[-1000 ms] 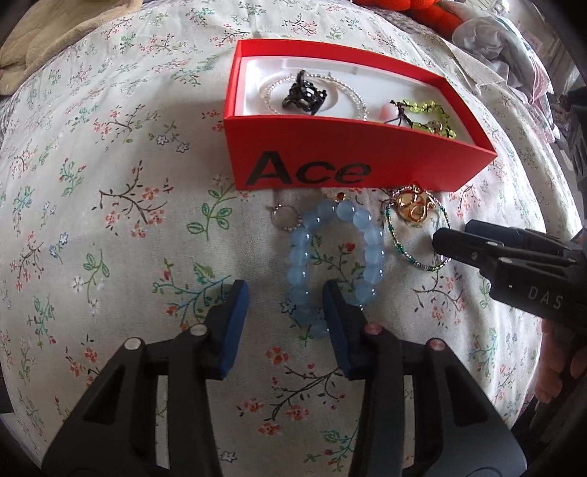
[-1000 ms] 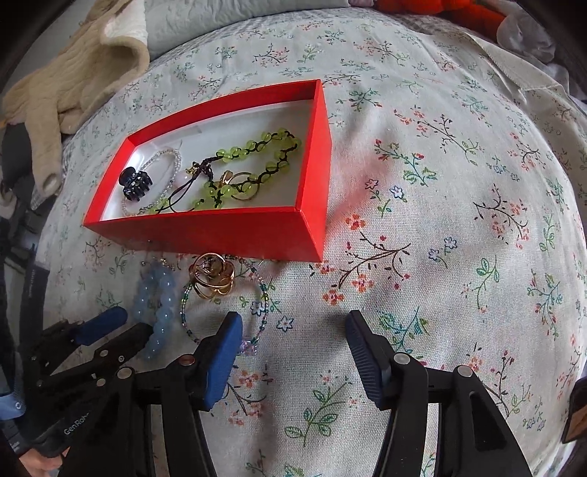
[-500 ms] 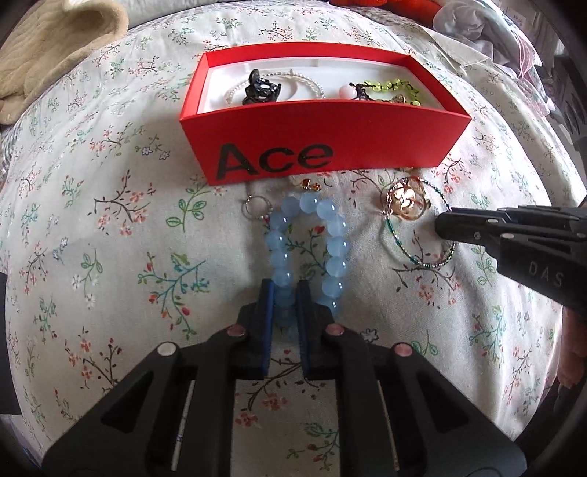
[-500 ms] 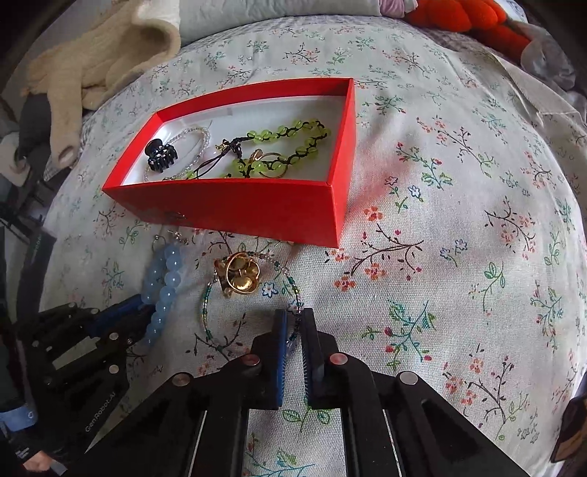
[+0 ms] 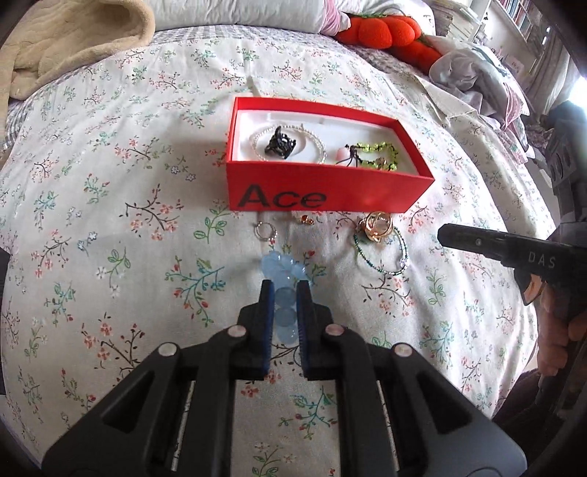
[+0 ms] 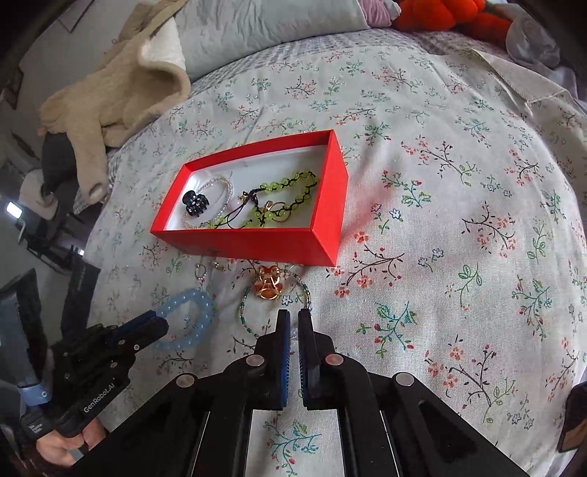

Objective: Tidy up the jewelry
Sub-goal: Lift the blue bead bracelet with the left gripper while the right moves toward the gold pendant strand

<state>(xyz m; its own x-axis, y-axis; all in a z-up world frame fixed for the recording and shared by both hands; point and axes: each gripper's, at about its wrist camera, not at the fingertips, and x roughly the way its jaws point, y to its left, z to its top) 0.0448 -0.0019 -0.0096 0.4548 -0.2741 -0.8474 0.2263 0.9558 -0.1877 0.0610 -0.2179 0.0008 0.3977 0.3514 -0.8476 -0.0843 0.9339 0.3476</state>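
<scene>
Between left fingers, pale-blue beaded bracelet

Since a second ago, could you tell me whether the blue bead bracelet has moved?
Yes. The blue bead bracelet lay as an open loop reaching almost to the red box; now the left gripper has it pinched, bunched and drawn away from the box.

A home bedroom: floral bedspread, pillow, bookshelves.

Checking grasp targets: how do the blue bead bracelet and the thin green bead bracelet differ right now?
The blue bead bracelet has big translucent beads; the thin green bead bracelet has tiny ones. The left gripper clamps the blue one; the green one lies on the bedspread around a gold ornament. Both are outside the red box.
</scene>
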